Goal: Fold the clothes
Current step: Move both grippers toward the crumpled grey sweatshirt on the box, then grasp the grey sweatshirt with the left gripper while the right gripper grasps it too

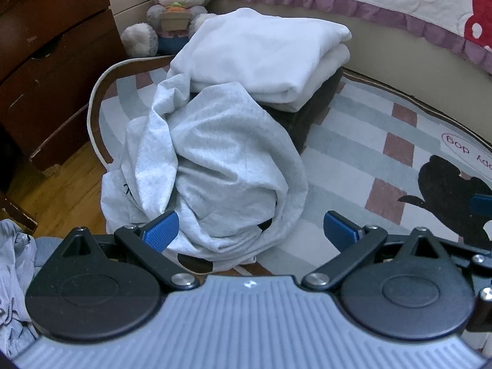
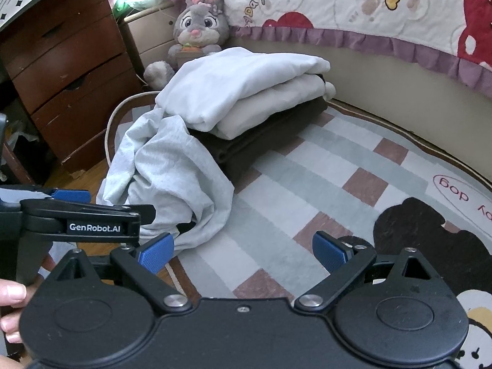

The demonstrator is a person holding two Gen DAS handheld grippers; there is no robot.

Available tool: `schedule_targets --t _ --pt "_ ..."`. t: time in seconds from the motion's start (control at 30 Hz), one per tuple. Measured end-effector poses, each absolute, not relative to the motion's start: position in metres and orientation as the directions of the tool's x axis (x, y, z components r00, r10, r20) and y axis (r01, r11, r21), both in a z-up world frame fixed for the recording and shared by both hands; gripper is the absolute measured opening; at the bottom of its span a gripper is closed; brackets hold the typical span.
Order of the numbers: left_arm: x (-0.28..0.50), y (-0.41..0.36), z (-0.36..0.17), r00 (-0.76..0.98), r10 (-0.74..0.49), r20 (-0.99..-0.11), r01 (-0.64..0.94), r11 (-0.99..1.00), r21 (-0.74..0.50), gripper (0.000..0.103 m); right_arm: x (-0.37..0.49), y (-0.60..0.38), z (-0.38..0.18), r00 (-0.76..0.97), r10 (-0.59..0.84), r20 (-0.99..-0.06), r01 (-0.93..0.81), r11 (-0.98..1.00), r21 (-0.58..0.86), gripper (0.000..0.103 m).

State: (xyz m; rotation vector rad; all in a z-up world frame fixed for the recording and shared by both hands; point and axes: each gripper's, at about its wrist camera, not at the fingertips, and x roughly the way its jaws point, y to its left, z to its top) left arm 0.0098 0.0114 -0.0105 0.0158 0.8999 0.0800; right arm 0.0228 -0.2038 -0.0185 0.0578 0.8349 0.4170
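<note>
Both grippers, left [image 1: 250, 230] and right [image 2: 241, 253], spread wide and empty above the checked rug [image 1: 369, 141], crumpled grey garment [image 1: 215, 166] slumped against the folded stack [image 1: 264, 61]; careless tug likely to topple that stack.

The striped rug [image 2: 307, 190] lies bare to the right of the crumpled grey garment [image 2: 172, 178], open for a gripper. The folded stack [image 2: 246, 98] blocks the far left, a plush rabbit [image 2: 200, 30] behind it. The dresser [image 2: 61, 70] walls the left side; the bed edge [image 2: 399, 70] closes the back.
</note>
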Motion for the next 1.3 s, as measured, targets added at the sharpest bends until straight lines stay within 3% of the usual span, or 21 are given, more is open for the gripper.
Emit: schedule_targets --t 0.2,0.37,0.47,0.67,0.83,0.97,1.13,1.27,1.3 --pt "0.012 0.014 -0.014 0.626 0.101 -0.773 -0.085 0.994 0.062 0.102 0.025 -0.205 -0.025 0.583 0.377 -0.719 -0.319 0.921 0.225 0.098" --pt "0.017 0.031 -0.020 0.699 0.208 -0.685 -0.146 0.978 0.148 0.102 0.025 -0.206 -0.026 0.581 0.378 -0.721 -0.315 0.921 0.229 0.099" --pt "0.023 0.048 -0.022 0.710 0.237 -0.663 -0.171 0.972 0.164 0.094 0.025 -0.207 -0.027 0.581 0.377 -0.721 -0.311 0.922 0.232 0.099" --pt "0.027 0.086 -0.027 0.710 0.146 -0.689 -0.177 0.984 0.027 0.083 0.027 -0.206 -0.030 0.594 0.399 -0.699 -0.310 0.915 0.260 0.098" --pt "0.033 0.108 -0.047 0.690 0.141 -0.710 -0.198 0.980 0.003 0.085 0.036 -0.193 -0.034 0.599 0.421 -0.681 -0.319 0.906 0.279 0.098" --pt "0.054 0.125 -0.074 0.650 0.197 -0.734 -0.228 0.972 0.058 0.087 0.040 -0.184 -0.044 0.591 0.427 -0.685 -0.334 0.902 0.273 0.097" --pt "0.076 0.138 -0.098 0.633 0.252 -0.732 -0.242 0.962 0.122 0.097 0.042 -0.181 -0.059 0.567 0.447 -0.691 -0.349 0.891 0.291 0.090" --pt "0.094 0.159 -0.121 0.637 0.156 -0.755 -0.229 0.973 0.008 0.095 0.043 -0.183 -0.064 0.577 0.411 -0.706 -0.324 0.909 0.263 0.083" --pt "0.098 0.166 -0.125 0.631 0.100 -0.769 -0.223 0.973 -0.056 0.086 0.044 -0.183 -0.065 0.580 0.400 -0.710 -0.317 0.913 0.256 0.083"
